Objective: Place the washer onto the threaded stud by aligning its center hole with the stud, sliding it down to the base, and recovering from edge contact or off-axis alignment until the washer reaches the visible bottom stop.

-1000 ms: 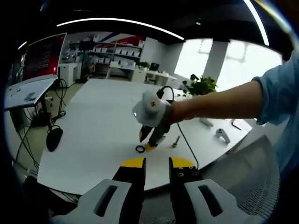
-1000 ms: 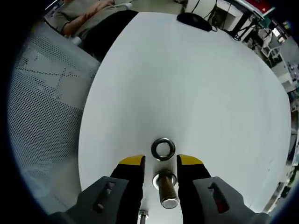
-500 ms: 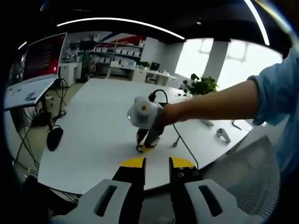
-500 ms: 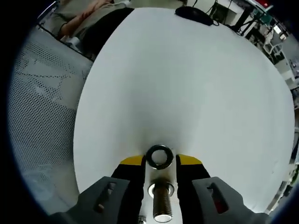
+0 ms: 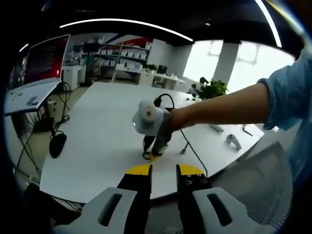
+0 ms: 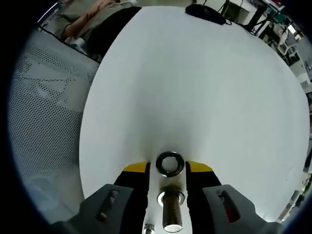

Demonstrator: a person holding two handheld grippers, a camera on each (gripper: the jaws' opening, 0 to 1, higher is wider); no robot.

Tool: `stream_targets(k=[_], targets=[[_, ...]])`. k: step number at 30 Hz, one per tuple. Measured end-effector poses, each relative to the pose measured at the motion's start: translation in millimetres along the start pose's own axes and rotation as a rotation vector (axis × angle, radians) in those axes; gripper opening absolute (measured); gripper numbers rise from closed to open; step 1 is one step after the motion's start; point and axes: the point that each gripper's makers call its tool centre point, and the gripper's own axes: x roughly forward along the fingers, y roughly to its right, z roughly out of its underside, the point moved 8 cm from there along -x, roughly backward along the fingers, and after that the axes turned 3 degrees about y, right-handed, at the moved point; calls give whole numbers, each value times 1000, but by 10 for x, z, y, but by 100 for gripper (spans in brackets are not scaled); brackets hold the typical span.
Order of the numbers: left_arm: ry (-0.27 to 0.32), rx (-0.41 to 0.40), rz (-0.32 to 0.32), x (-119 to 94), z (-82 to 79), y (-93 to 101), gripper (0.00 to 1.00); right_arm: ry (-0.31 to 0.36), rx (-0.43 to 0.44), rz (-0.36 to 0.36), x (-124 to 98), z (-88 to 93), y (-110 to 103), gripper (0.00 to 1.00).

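A dark metal washer [image 6: 170,164] lies flat on the white table [image 6: 195,83], right between the yellow tips of my right gripper [image 6: 167,168], whose jaws stand open around it. The threaded stud [image 6: 172,214] sits between the same jaws, closer to the camera, its thread end toward the lens. In the left gripper view the right gripper [image 5: 153,152] points down at the washer [image 5: 146,155], held by a person's hand, with the stud [image 5: 184,147] just to its right. My left gripper [image 5: 164,170] hovers off the table's near edge, open, with nothing between its jaws.
A black mouse [image 5: 56,145] lies at the table's left edge and two white controllers [image 5: 233,141] at the far right. A grey mesh chair [image 6: 44,122] stands beside the table. A cable [image 5: 195,153] trails from the right gripper. A seated person [image 6: 92,14] is beyond the table.
My right gripper has moved forward: the washer, a second ago ahead of the tips, now lies between them. The left gripper has stayed where it was.
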Motion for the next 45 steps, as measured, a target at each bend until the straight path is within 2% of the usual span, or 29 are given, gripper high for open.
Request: stream_targets(k=[5,13,17,18,20,27,29,37,45], targets=[[1,0,-4,0,2,-2,17,-1,13,6,5,15,17,31],[2,-1,-11,-1,3,-4,17,71,76,17,1,65,16,31],[3,-2,-15,1,-1,-8,17,85,79,20,-29,63,-43,30],[4,-2,-17,-1,0,-8,17,93,82,22,-31,70,-43,25],[6,-3,-20,-4,2,-8,17,112,46,19,-26,78,-27,25],[9,-5,-25,-3,0,-12,17,121,49,32,-43,70,-57,23],[9,-6,-25,-2,-2,-13,17,104,39,42,-54,73,-67,23],[5,-3,-22,2,-1,-11,17,159,30,45,-267,4,-94,22],[3,-2,-18,3,-1,-9,17,164,7,61,-468,23,-93,22]])
